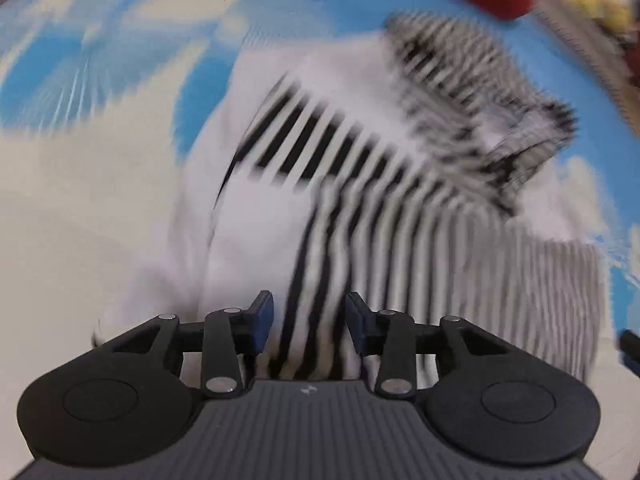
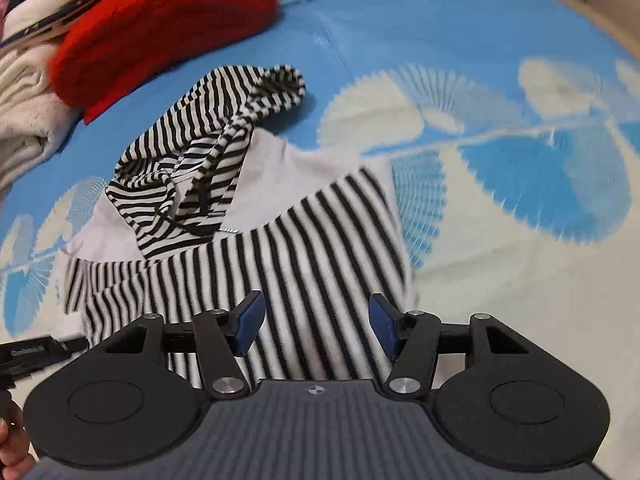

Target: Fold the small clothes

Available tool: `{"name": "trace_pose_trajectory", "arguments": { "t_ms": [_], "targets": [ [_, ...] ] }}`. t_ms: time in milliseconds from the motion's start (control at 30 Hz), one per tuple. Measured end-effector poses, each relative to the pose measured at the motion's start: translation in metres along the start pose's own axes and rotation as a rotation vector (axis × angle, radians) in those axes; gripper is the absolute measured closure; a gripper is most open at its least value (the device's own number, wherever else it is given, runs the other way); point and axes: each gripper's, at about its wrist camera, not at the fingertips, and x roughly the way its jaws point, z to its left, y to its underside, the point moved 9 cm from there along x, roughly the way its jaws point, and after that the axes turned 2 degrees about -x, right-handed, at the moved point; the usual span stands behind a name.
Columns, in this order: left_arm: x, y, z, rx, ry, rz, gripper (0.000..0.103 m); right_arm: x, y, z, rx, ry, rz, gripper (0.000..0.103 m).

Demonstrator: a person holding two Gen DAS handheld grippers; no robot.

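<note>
With both your left gripper (image 1: pixel 309 322) and right gripper (image 2: pixel 316 326) jaws wide and holding nothing over the striped shirt (image 2: pixel 288 248) on the blue blanket (image 2: pixel 440 40), its bunched hood at 11 o'clock risks a lumpy fold.

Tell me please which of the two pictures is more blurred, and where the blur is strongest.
Left wrist view: heavy motion blur smears the striped garment and blue blanket, while the left tongs stay sharp. Right wrist view: much clearer, stripes on the hood crisp, slight smear only at the edges; the right tongs are sharp. Both show fisheye bending.
</note>
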Motion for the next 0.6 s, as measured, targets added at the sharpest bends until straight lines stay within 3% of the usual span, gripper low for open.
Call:
{"name": "trace_pose_trajectory", "arguments": {
  "t_ms": [100,167,333,600],
  "targets": [
    [-0.014,-0.008,-0.011,0.068,-0.039,-0.084,0.062,-0.003,-0.001,-0.005,-0.029,0.023,0.0,0.043],
    [-0.031,-0.017,-0.025,0.112,-0.023,-0.164,0.061,-0.005,-0.001,-0.007,-0.03,0.016,0.001,0.043],
    [-0.05,-0.023,-0.047,0.13,0.049,-0.268,0.061,-0.013,-0.002,-0.011,-0.042,0.021,-0.015,0.041],
    [-0.052,-0.039,-0.066,0.104,0.098,-0.335,0.061,-0.022,-0.004,-0.029,-0.053,0.053,-0.026,0.039]
  ]
}}
